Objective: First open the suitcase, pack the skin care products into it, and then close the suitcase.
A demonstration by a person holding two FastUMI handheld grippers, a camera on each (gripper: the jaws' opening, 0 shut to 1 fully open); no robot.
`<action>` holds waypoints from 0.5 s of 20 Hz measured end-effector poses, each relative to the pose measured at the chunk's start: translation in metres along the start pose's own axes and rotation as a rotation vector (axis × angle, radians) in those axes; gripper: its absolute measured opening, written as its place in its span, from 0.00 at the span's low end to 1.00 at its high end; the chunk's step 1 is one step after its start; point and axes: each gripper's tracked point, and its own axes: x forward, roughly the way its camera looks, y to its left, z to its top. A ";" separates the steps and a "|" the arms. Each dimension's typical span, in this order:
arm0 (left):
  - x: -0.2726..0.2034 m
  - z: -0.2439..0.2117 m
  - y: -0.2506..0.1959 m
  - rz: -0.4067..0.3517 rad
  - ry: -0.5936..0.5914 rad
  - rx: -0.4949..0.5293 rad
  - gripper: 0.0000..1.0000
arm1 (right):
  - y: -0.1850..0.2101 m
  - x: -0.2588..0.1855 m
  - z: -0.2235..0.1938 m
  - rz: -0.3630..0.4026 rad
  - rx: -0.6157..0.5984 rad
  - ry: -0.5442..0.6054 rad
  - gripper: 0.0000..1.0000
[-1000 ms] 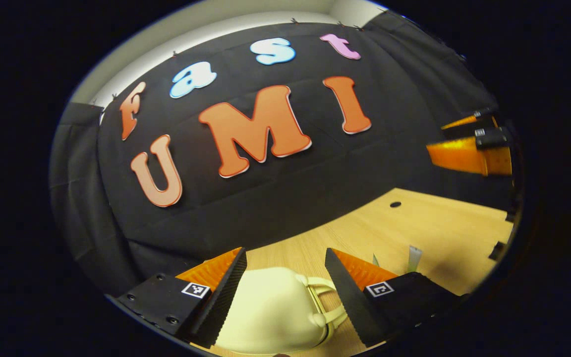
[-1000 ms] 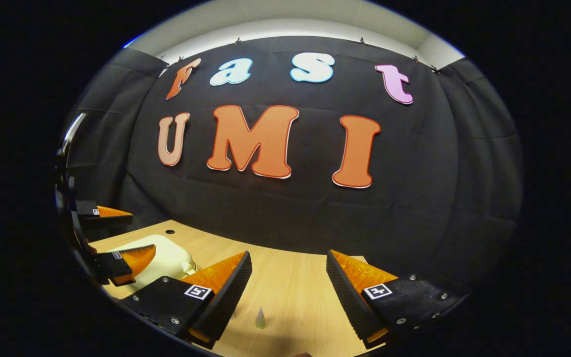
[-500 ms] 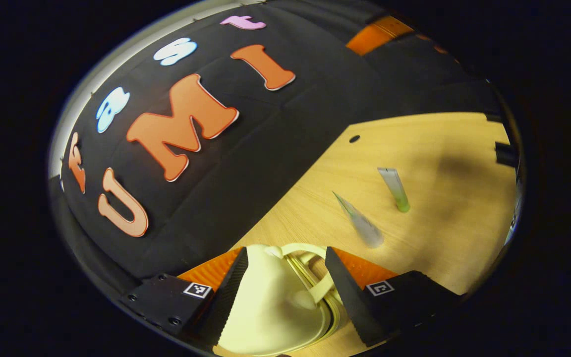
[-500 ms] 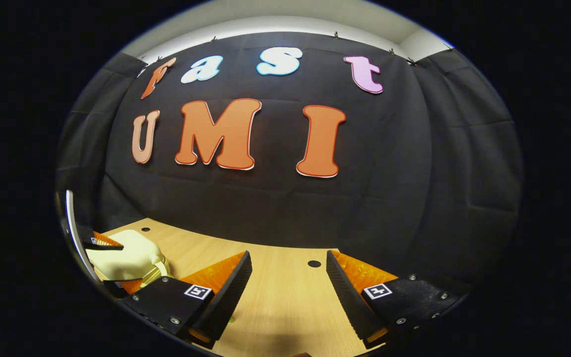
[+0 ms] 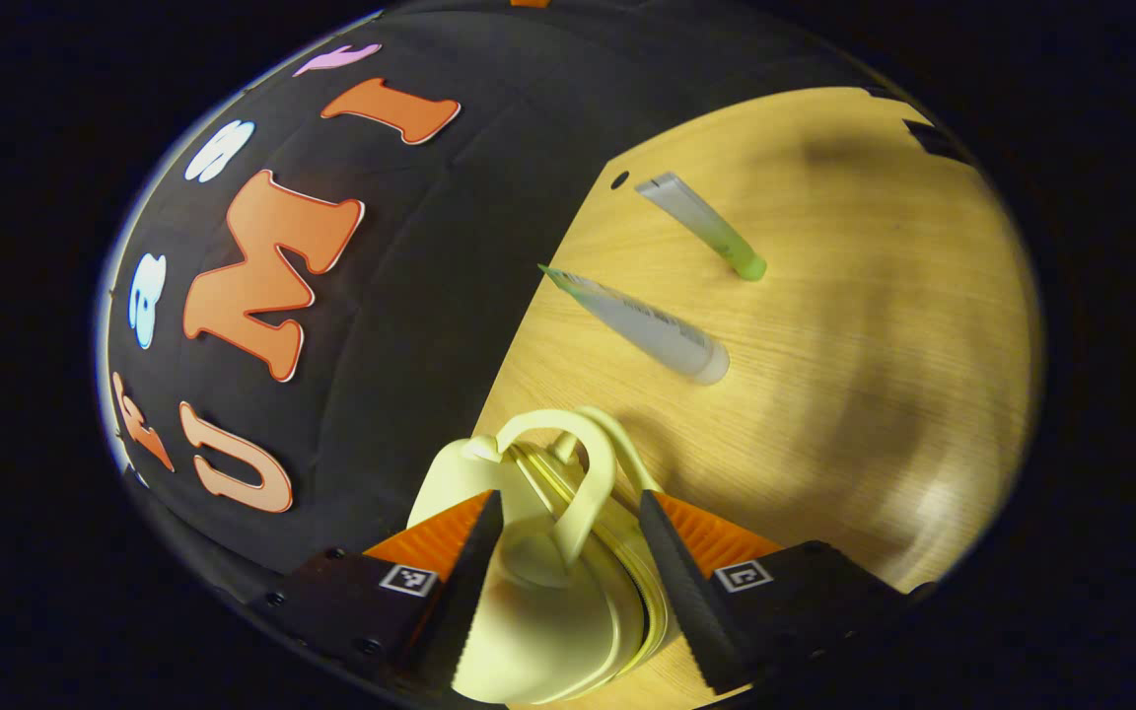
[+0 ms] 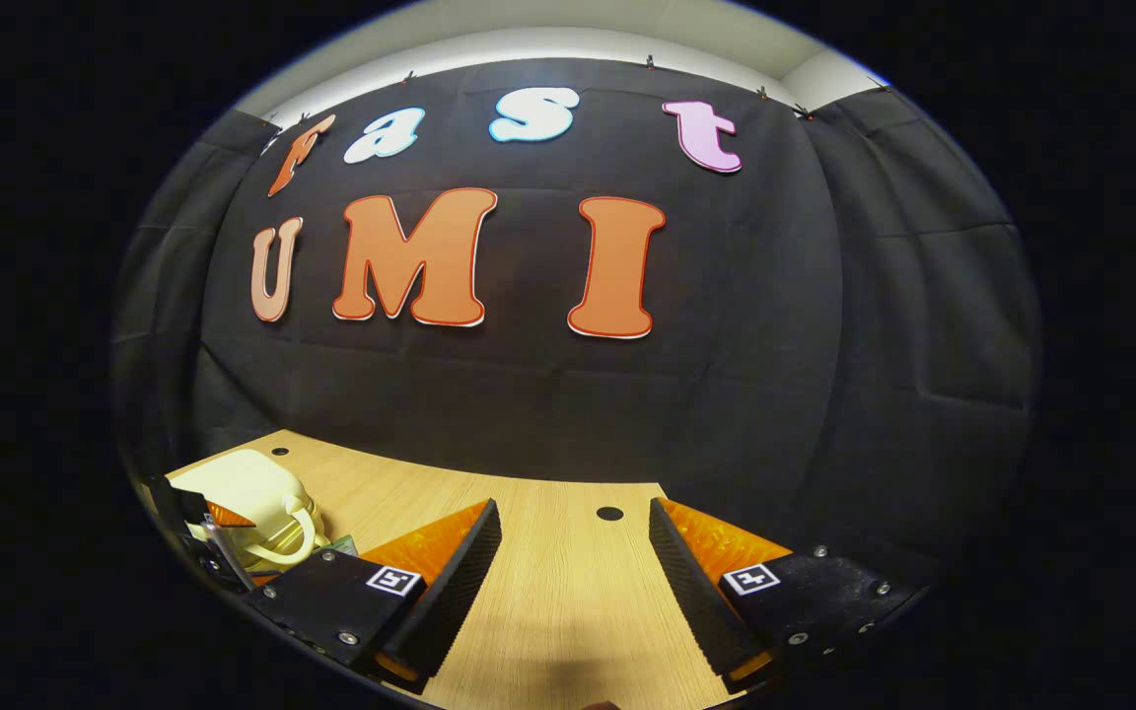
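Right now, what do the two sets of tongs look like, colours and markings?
The left tongs and the right tongs look alike: two wedge-shaped fingers, orange ribbed on the outer faces, black with toothed pads on the inner faces. Each finger sits on a black block with small screws and a square black-and-white marker tag.

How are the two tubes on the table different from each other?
The tube with the green cap looks slimmer, and the tube with the pale cap looks fatter. The green-capped one lies farther from the cream suitcase; the pale-capped one lies closer to it. Their caps differ in colour: bright green against whitish. Both lie flat on the wooden table, apart from each other, untouched.
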 end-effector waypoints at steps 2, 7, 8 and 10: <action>0.006 0.001 -0.004 0.007 0.001 0.052 0.81 | -0.001 -0.001 0.000 0.007 0.002 -0.001 0.96; 0.010 0.004 0.002 0.021 0.019 0.019 0.04 | -0.002 -0.005 -0.001 0.025 0.000 -0.005 0.96; 0.001 0.004 0.005 0.015 0.014 -0.040 0.04 | -0.001 -0.005 0.000 0.029 0.001 -0.006 0.96; -0.005 0.008 0.024 0.057 -0.002 -0.141 0.04 | 0.001 -0.007 -0.003 0.045 0.001 0.000 0.96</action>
